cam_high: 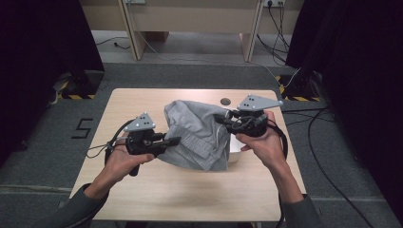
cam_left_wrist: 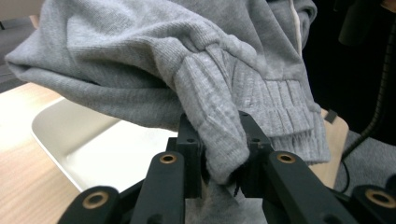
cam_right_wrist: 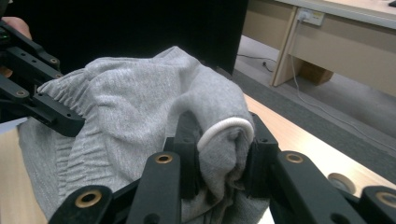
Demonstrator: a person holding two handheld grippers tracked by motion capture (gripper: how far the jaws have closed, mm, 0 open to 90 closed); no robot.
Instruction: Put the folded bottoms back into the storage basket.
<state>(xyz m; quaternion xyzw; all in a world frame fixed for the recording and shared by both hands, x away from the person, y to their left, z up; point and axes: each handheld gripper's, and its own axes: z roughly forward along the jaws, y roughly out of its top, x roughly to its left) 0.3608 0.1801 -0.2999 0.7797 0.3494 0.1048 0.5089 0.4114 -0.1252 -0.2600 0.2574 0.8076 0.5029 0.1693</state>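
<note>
Evidently mid-lift: the grey knitted ribbed-waist garment hangs between both tools above the pale wooden table. Left gripper pinches the ribbed band; right gripper clamps a white-corded fold, probably to spread it over the white tray.

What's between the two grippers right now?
The grey garment, stretched from the left gripper to the right gripper, each clamped on it, seen in the high view.
</note>
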